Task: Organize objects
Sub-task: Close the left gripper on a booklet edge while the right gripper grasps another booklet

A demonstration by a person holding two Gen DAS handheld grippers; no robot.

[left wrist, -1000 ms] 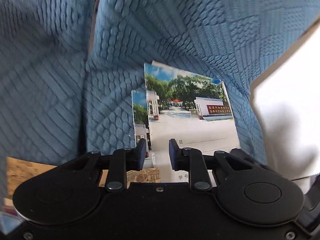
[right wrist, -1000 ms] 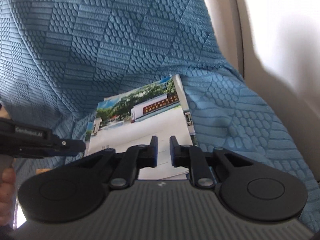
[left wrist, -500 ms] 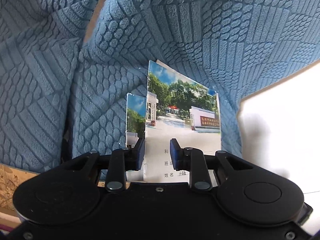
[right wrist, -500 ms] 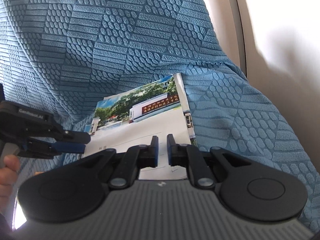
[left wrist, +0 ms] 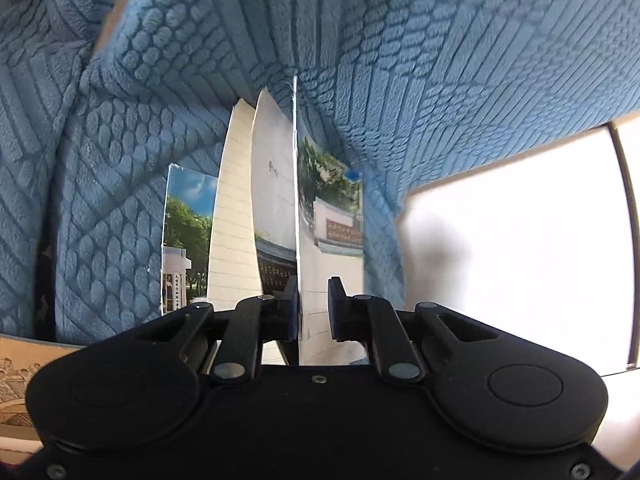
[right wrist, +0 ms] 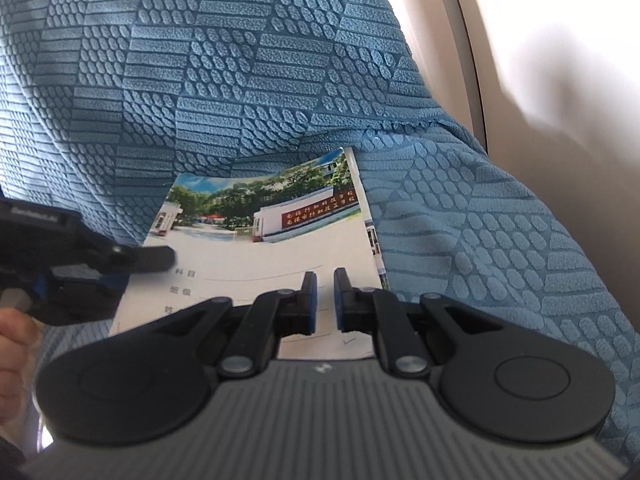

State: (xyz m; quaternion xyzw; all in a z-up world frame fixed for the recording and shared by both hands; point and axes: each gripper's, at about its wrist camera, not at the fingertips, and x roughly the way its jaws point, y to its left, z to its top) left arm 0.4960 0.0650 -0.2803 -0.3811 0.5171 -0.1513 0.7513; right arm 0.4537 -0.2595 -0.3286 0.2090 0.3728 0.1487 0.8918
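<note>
A thin notebook [right wrist: 272, 256] with a photo of a school gate lies on the blue textured cover [right wrist: 240, 80]. A second one shows under its right edge [right wrist: 376, 240]. In the left wrist view the top cover [left wrist: 332, 248] stands edge-on between the jaws of my left gripper [left wrist: 313, 312]. The jaws are closing, and a gap remains at the right pad. Lined pages [left wrist: 236, 220] fan out to the left, beside the lower notebook [left wrist: 184, 240]. My right gripper [right wrist: 325, 296] hovers shut over the near edge, with nothing between its fingers. The left gripper [right wrist: 168, 264] reaches over the notebook's left edge.
Blue quilted fabric [left wrist: 440, 80] rises behind and on both sides. A pale cream surface [right wrist: 560, 60] borders it on the right, and appears bright white [left wrist: 520, 240] in the left wrist view. A brown printed board [left wrist: 16, 368] lies at lower left. A hand [right wrist: 12, 332] holds the left tool.
My left gripper has rolled and moved onto the notebook's left edge. The cover now stands edge-on with pages fanned, and the jaws have narrowed around it. The right gripper has held still.
</note>
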